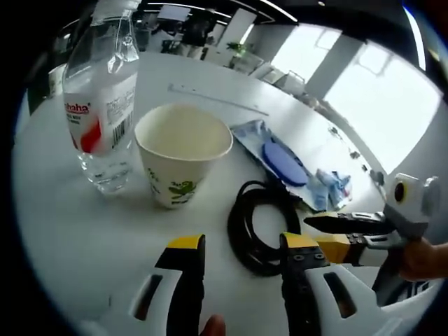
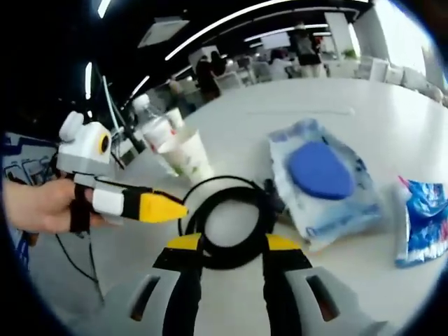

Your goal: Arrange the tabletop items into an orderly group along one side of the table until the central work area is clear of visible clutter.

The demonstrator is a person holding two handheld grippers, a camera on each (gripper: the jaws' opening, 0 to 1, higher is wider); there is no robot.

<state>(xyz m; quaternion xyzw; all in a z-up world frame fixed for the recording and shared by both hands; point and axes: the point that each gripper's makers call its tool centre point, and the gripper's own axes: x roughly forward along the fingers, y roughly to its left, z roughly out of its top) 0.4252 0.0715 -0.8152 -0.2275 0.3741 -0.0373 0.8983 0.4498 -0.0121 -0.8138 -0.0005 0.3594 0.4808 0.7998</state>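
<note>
A clear water bottle (image 1: 101, 105) stands upright on the white table (image 1: 84, 231), with a paper cup (image 1: 182, 150) to its right. A coiled black cable (image 1: 239, 227) lies in front of my left gripper (image 1: 241, 246), which hovers open with nothing held. A wipes pack with a blue lid (image 1: 280, 157) and a blue packet (image 1: 332, 185) lie beyond. My right gripper (image 1: 329, 234) comes in from the right beside the coil. In the right gripper view, my right gripper (image 2: 232, 245) is open just short of the cable (image 2: 227, 260). The left gripper (image 2: 175, 207) points at it from the left. The cup (image 2: 189, 157), bottle (image 2: 157, 129), wipes pack (image 2: 318, 175) and packet (image 2: 423, 217) sit around.
A long pale strip (image 1: 217, 98) lies near the table's far edge. A hand (image 2: 42, 206) holds the left gripper, with a thin dark cord (image 2: 91, 269) hanging below it. Chairs and people (image 2: 304, 45) stand beyond the table (image 2: 392, 119).
</note>
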